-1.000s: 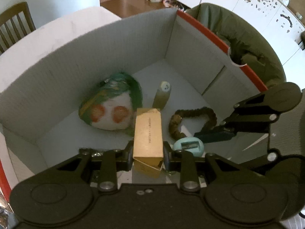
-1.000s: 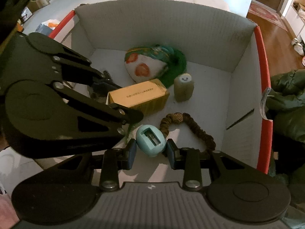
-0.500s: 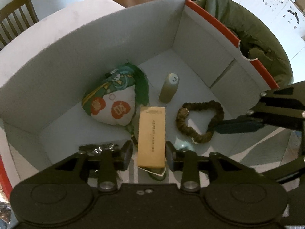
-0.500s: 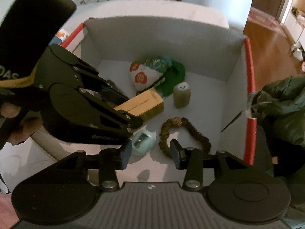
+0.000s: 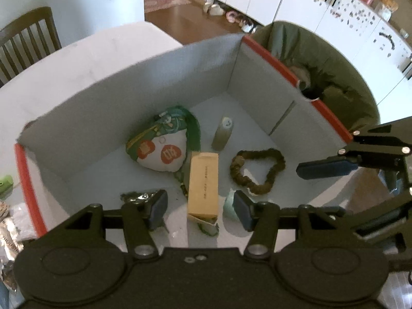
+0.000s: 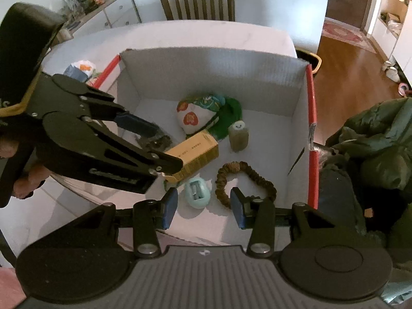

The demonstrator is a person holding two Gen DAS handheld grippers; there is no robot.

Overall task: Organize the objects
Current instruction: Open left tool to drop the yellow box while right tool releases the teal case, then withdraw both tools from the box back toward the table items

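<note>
The big box (image 6: 283, 82) sits on the counter (image 6: 180, 36) w/ stuff already inside. Both tools are up above it, fingers apart, holding nothing: left tool (image 5: 199, 207), right tool (image 6: 203, 207). So I think this step is the let-go part, & next is prob. lifting out to fetch more things. The yellow carton (image 5: 203, 180) lies flat on the box floor, long way running from the left tool toward the far wall. The small blue sharpener (image 6: 197, 191) lies just beside it, near the brown scrunchie (image 6: 244, 182).
</note>
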